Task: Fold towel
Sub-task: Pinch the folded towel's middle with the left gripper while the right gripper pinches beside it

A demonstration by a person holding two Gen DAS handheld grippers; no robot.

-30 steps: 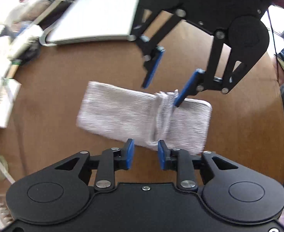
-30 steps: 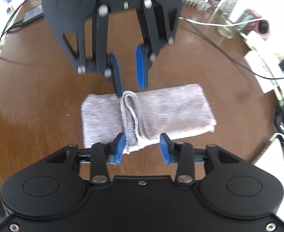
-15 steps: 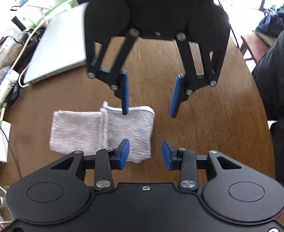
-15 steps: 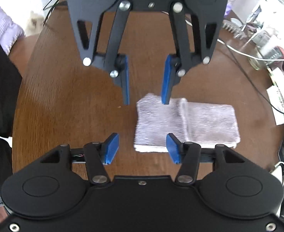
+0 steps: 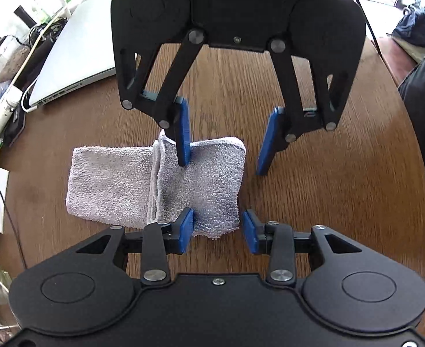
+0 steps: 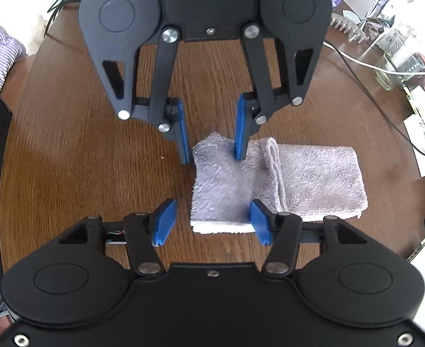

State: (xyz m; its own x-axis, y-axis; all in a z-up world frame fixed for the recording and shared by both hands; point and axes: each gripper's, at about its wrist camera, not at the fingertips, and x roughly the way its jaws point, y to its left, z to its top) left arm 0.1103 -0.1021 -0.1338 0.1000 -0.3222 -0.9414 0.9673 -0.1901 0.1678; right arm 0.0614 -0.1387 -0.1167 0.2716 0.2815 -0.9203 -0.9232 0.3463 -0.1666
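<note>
- Left claw (image 5: 218, 231) stands wide with nothing between its blue pads; one pad overlaps the near edge of the towel (image 5: 157, 185), the other hangs over bare wood.
- Right claw (image 6: 209, 222) is equally wide and grips nothing; from its own view one pad sits in front of the towel's (image 6: 276, 185) near edge, the other over the desk (image 6: 82, 159).
- Each claw faces the other across the towel, and each camera shows the opposite claw, the right (image 5: 226, 141) and the left (image 6: 212, 138), with pad tips hanging at the towel's far edge; whether those tips touch the cloth is hard to tell.
- Grey and folded, the towel lies flat on the brown desk (image 5: 328, 188), with a raised ridge of doubled cloth across its middle.
- Near the desk's rim a white laptop (image 5: 76, 57) is partly cut off by the right claw's body.
- Cables and clutter along the edges blur into the fisheye margins.
</note>
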